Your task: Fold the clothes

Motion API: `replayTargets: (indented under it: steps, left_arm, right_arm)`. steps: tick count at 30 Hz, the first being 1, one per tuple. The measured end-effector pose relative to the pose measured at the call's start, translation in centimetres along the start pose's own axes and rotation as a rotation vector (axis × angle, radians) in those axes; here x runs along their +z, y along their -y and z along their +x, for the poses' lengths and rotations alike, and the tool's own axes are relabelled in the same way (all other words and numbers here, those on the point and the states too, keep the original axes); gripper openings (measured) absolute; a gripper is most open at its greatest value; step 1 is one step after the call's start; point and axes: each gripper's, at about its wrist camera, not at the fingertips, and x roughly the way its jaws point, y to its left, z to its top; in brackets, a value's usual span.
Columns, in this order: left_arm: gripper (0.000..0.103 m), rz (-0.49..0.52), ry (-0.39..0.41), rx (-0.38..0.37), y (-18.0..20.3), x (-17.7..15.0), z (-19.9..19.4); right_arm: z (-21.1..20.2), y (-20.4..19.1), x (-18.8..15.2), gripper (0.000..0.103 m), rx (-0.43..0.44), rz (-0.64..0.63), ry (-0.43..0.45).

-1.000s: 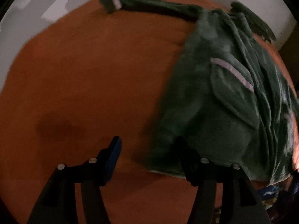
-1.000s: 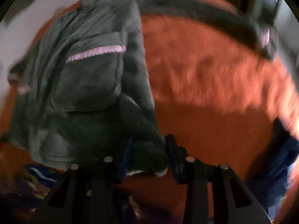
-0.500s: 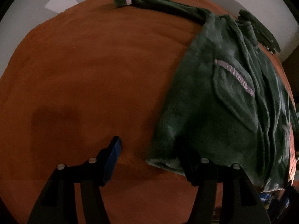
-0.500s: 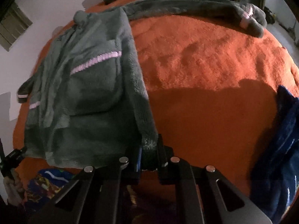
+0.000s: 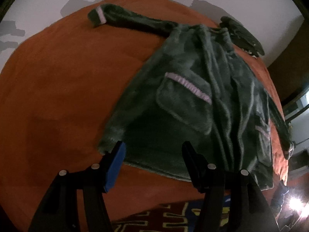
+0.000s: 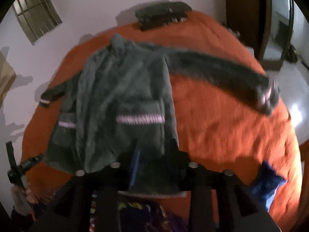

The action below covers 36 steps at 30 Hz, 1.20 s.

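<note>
**Two grippers above green fleece jacket on orange bed**

Two hand-held grippers look down on a green fleece jacket spread flat on an orange blanket.

Left gripper: jaws stand apart, nothing between the pads. The jacket's hem lies just ahead of and beneath the fingertips; the blue pad sits at the hem's near corner. One sleeve stretches away, ahead and to the left.

Right gripper: jaws have just been opening; view blurred. Hem fabric shows between the fingers, but the pads do not appear to press on it. The jacket's body lies ahead and to the left, and a pink-trimmed pocket sits just beyond the tips. Blue cloth lies off to the right.
</note>
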Motion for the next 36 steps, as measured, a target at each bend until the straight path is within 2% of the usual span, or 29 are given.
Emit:
replayTargets:
  steps: [2,4,6,7,11,14,16,18,19,20,23,25,28,33,36]
  left_arm:
    - [0.063,0.006,0.008,-0.007,0.0,0.6,-0.5]
    - [0.063,0.01,0.016,-0.007,-0.2,1.2,-1.0]
    - [0.063,0.01,0.028,0.022,0.0,2.2,-1.4]
    - [0.064,0.007,0.035,0.035,0.1,2.9,-1.2]
    - [0.072,0.012,0.028,0.089,0.7,5.1,-0.4]
    - [0.073,0.028,-0.004,0.146,1.7,5.5,-0.1]
    - [0.074,0.054,-0.028,0.129,2.2,5.1,-0.1]
    - [0.074,0.158,-0.034,0.135,3.2,4.2,-0.7]
    - [0.074,0.217,-0.008,0.16,3.8,3.4,-1.2]
    - [0.076,0.274,0.017,0.184,4.4,2.6,-1.7]
    - [0.077,0.339,0.052,0.193,4.9,0.8,-2.6]
    - [0.077,0.318,0.05,0.183,4.6,0.3,-3.0]
    - [0.077,0.267,0.065,0.113,3.8,0.3,-4.4]
    - [0.077,0.241,0.101,0.033,3.2,1.0,-6.6]
    - [0.077,0.265,0.074,0.032,3.2,2.0,-6.8]
  right_arm:
    - [-0.1,-1.3,2.2,0.04,0.005,-0.025,0.02]
    - [0.3,-2.4,4.2,0.047,0.009,-0.047,0.044]
    - [1.6,-3.9,5.9,0.067,0.001,-0.084,0.08]
    - [2.6,-4.8,6.8,0.07,-0.006,-0.109,0.097]
    - [8.6,-8.8,12.0,0.07,0.018,-0.17,0.087]
    - [13.7,-12.7,17.4,0.07,0.123,-0.177,0.011]
    - [15.7,-15.2,21.0,0.07,0.183,-0.171,-0.004]
    - [16.4,-17.4,23.4,0.07,0.215,-0.179,0.02]
    - [16.5,-18.3,24.2,0.07,0.222,-0.193,0.039]
    - [16.4,-19.1,24.1,0.07,0.225,-0.205,0.054]
    - [16.3,-21.0,22.8,0.07,0.229,-0.228,0.093]
    - [16.3,-21.1,21.0,0.07,0.23,-0.206,0.084]
    - [16.3,-20.7,18.3,0.07,0.201,-0.164,0.054]
    - [13.9,-20.1,14.8,0.07,0.153,-0.135,0.036]
    - [14.1,-20.6,14.8,0.07,0.136,-0.162,0.031]
